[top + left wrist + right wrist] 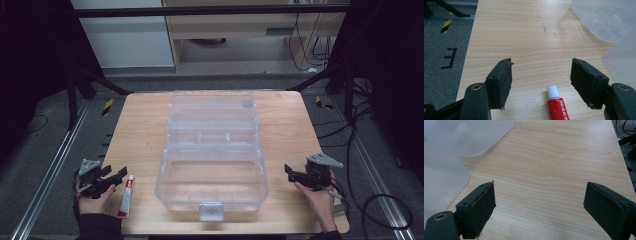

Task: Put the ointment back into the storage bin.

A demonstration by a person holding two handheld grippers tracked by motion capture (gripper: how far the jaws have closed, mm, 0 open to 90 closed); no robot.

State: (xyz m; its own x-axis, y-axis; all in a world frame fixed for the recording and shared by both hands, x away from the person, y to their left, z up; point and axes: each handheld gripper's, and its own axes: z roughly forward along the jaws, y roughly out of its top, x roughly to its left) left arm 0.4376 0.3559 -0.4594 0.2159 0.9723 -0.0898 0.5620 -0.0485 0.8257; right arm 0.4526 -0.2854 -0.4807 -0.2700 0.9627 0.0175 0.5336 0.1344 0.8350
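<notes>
On a light wooden table [145, 130], clear box [212, 150], red tube [127, 196], both grippers agape, grey floor [50, 150].

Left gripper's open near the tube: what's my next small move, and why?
Probably ease the left gripper forward and down over the red tube. Its jaws stand open, the tube lies on the table just short of them, untouched, beside the clear box.

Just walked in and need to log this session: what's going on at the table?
A person holds a two-jaw tool in each hand at a wooden table. The left tool is open beside a small red-and-white tube with a white cap, not gripping it. The right tool is open and empty. Between them stands a large clear plastic storage box, open and apparently empty, untouched.
</notes>
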